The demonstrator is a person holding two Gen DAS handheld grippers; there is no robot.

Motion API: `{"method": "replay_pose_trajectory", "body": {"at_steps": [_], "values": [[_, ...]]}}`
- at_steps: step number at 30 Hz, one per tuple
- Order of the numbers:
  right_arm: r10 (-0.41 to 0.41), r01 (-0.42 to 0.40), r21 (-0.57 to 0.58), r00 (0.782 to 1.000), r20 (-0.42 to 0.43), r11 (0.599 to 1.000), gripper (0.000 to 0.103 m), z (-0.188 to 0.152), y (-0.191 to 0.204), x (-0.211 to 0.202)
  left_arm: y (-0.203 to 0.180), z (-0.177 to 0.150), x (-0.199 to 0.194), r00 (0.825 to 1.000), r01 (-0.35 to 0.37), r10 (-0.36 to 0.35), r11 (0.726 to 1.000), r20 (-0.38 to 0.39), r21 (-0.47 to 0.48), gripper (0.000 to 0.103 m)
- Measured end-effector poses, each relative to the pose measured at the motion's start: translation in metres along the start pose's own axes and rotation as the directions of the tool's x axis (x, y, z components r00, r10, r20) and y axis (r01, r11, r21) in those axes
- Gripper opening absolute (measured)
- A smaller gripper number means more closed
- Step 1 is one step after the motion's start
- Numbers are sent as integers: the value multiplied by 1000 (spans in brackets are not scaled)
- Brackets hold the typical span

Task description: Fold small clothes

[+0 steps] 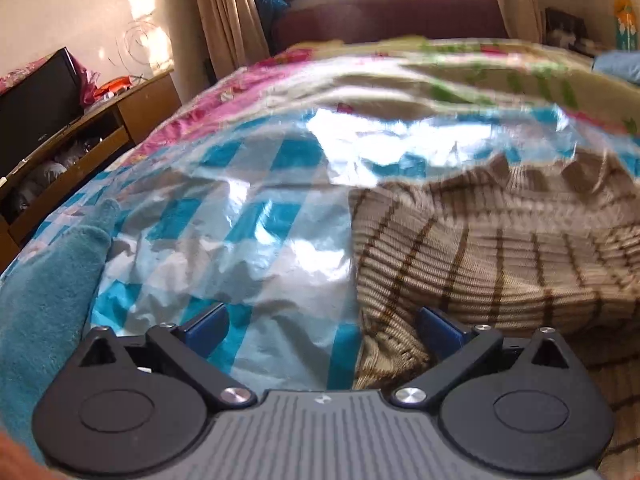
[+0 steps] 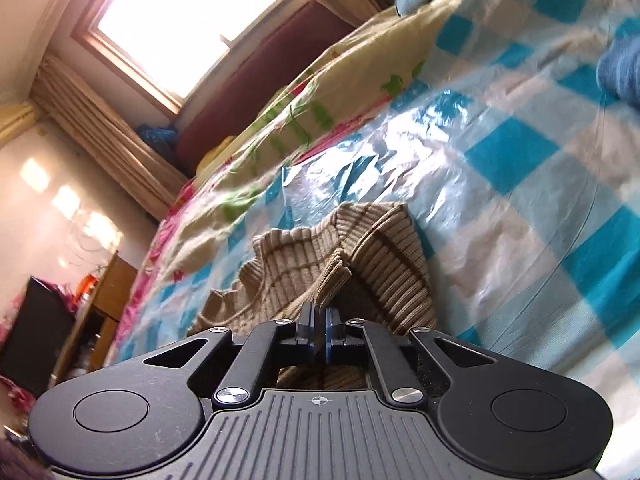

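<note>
A tan ribbed knit garment with brown stripes (image 1: 492,248) lies crumpled on a blue-and-white checked plastic sheet (image 1: 248,216) spread over the bed. My left gripper (image 1: 320,326) is open, low over the sheet at the garment's left edge, with its right finger (image 1: 438,330) on the knit. My right gripper (image 2: 319,330) is shut on a fold of the same knit garment (image 2: 340,256) and holds it lifted off the checked sheet (image 2: 520,152).
A teal fleece cloth (image 1: 48,292) lies at the left of the sheet. A blue cloth (image 2: 622,68) lies at the far right. A floral blanket (image 1: 400,68) covers the bed beyond. A wooden cabinet with a dark screen (image 1: 40,120) stands left of the bed.
</note>
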State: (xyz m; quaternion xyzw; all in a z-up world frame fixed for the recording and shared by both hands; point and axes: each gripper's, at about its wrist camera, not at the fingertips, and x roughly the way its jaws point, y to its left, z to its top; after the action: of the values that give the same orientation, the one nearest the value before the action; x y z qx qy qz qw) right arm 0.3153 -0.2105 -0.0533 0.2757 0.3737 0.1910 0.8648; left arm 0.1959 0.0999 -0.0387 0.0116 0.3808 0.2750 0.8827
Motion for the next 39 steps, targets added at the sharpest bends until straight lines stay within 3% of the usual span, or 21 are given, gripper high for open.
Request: {"method": "replay_pose_trajectory", "body": {"at_steps": [2,6,11,16,22,25,26,28,32,39], "values": [[-40,40,-9,998,-41,999,4,-4,-4,11,-1,-2,5,1000,-3,3,1000,-19,23,103],[-36,34,-48,999,-41,998,11,0,7,-8,10,-1,-8,1000,10,-10,1000,-22,14,103],[-12,-3,-147,995,-101,989,12,-8,23,-57,33,-18,-48,996,84,-83,995,-27,54,103],[-68,20,-254,981,-183,967,17,-38,29,-121,64,-56,-87,981,162,-154,985,-121,61,100],[-173,88,-322,954,-245,943,17,-69,18,-175,86,-92,-128,941,285,-277,958,-197,15,92],[-222,140,-297,939,-264,944,17,-74,8,-181,80,-100,-140,935,306,-288,950,-208,63,80],[-223,142,-277,932,-285,950,17,-75,5,-182,77,-103,-143,928,323,-299,943,-222,77,72],[-220,137,-268,925,-309,954,17,-79,2,-188,74,-107,-149,910,363,-332,927,-249,91,67],[-251,146,-295,900,-356,944,17,-88,3,-192,67,-116,-161,902,381,-335,914,-274,136,66],[-225,90,-285,846,-484,954,18,-106,11,-192,74,-116,-178,881,411,-361,904,-306,117,66]]}}
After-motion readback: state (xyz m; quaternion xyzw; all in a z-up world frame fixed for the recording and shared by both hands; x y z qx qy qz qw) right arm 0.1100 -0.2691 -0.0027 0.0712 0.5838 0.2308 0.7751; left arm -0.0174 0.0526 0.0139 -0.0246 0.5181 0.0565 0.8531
